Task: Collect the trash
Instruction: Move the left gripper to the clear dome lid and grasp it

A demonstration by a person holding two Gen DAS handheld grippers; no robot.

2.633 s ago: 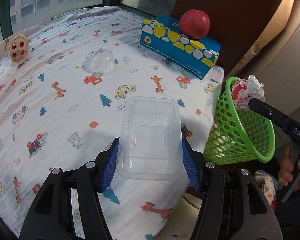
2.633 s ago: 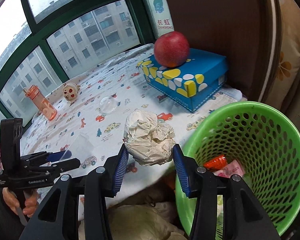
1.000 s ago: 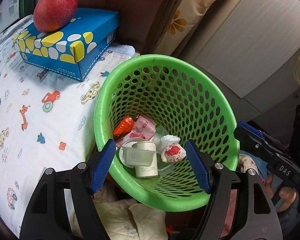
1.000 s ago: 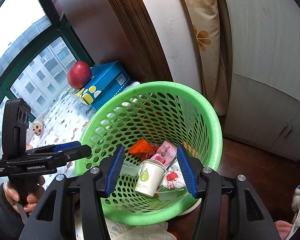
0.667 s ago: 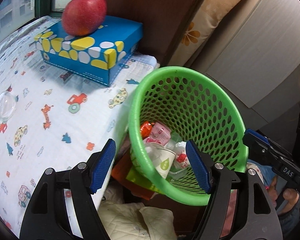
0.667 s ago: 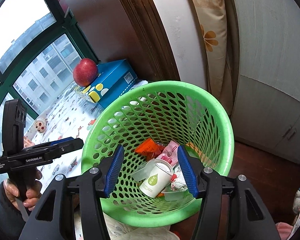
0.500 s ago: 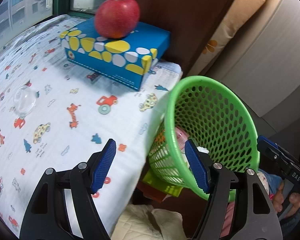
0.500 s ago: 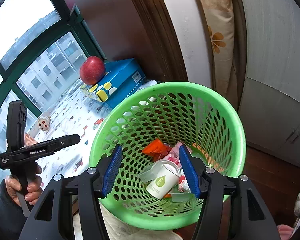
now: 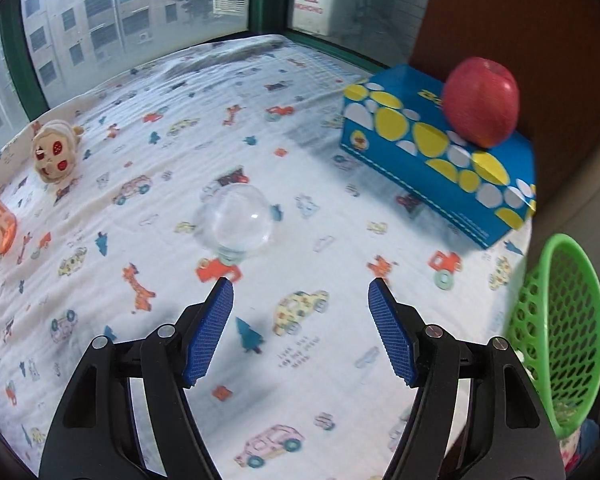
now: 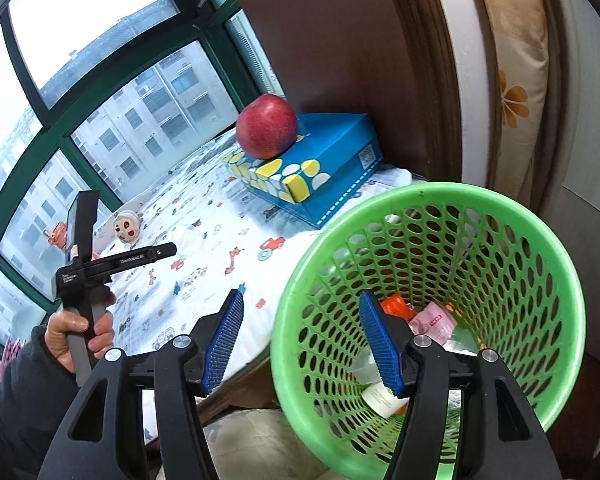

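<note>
Two empty grippers: left gripper (image 9: 300, 300) gaping above cartoon-print sheet (image 9: 340, 360), clear plastic dome (image 9: 236, 222) at eleven o'clock; right gripper (image 10: 300, 320) just widened, astride green basket (image 10: 500, 208) rim.

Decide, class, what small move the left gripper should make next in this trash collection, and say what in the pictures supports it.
Probably ease the left gripper forward and down toward the clear plastic dome. Its jaws stand open with nothing between them, the dome lies loose on the printed sheet just ahead, and the green basket already holds other rubbish.
</note>
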